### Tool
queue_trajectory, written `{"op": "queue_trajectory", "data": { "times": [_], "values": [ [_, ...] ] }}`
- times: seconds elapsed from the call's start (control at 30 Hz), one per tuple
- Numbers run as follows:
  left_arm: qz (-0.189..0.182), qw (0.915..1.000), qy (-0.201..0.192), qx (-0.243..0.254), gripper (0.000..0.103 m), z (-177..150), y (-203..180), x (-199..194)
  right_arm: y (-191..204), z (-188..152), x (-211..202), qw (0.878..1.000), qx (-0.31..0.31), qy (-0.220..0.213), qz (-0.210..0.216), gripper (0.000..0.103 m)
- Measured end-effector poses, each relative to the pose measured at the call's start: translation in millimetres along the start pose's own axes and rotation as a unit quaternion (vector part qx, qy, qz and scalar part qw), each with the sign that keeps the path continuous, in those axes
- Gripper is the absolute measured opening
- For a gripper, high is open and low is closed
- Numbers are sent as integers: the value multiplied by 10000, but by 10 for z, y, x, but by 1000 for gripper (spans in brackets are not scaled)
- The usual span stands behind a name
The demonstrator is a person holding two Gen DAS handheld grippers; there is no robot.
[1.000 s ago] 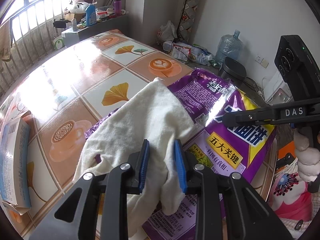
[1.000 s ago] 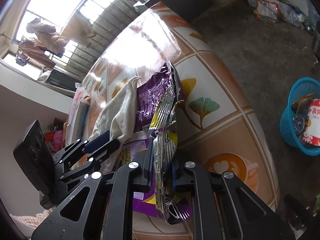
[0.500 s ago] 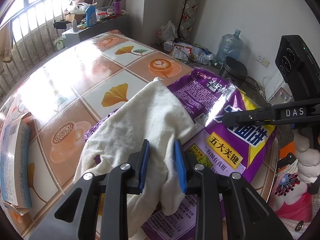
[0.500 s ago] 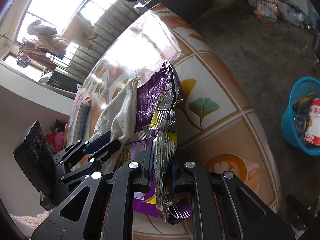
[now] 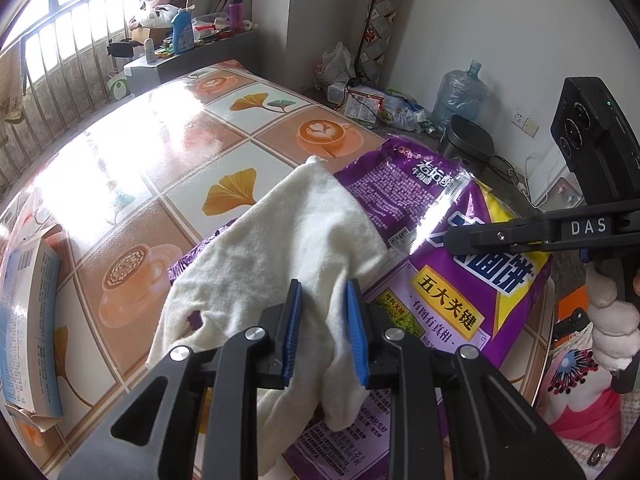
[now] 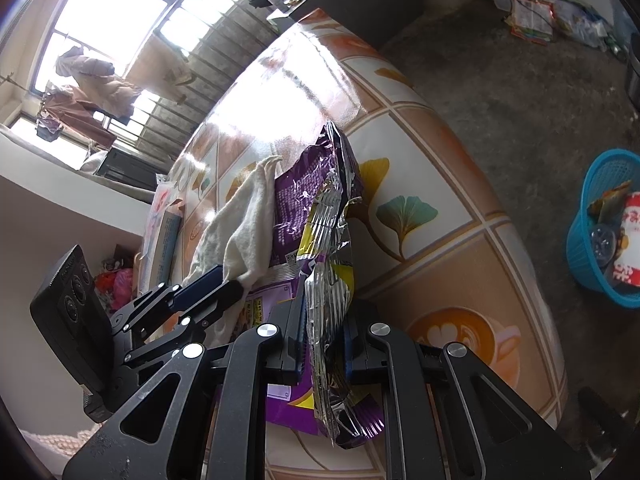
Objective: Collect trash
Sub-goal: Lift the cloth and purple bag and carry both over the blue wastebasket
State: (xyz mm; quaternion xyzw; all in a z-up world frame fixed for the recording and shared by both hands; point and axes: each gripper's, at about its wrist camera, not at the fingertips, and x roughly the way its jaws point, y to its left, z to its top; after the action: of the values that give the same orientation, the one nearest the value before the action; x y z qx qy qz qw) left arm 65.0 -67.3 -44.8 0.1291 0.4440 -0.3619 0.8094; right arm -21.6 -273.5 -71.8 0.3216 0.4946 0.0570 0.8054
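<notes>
While the right gripper (image 6: 322,340) stays clenched on the purple snack bag (image 5: 460,280), lifted on edge over the table (image 5: 168,152), the left gripper (image 5: 322,332) is closing around the white cloth (image 5: 304,240) lying on the bag; the pads are narrower than a second ago, not visibly pinching. Blue basket (image 6: 608,236) waits at three o'clock.

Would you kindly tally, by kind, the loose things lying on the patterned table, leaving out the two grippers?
Purple snack bags: 1
White cloths: 1
Blue-and-white printed boxes at the table's edge: 1
Total: 3
</notes>
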Motion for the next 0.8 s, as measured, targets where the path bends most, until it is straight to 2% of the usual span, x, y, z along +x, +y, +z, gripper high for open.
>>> {"op": "queue_trajectory", "data": {
  "times": [0.07,0.17,0.3,0.57,0.8],
  "values": [
    [-27,10000,-31,14,14,16,33,-10,26,-16,-14,10000,-34,-41,-52,11],
    [-86,9999,-114,-27,11,48,102,-50,28,-43,-46,9999,7,-106,-39,10],
    [-136,9992,-369,-87,10,109,199,-178,9,-60,-92,9997,92,-210,61,7],
    [67,9966,-808,-124,9,275,333,-530,-65,-120,-288,9976,167,-531,412,4],
    [108,9929,-1185,-62,9,479,273,-829,-190,-184,-515,9927,301,-946,685,3]
  ]
}}
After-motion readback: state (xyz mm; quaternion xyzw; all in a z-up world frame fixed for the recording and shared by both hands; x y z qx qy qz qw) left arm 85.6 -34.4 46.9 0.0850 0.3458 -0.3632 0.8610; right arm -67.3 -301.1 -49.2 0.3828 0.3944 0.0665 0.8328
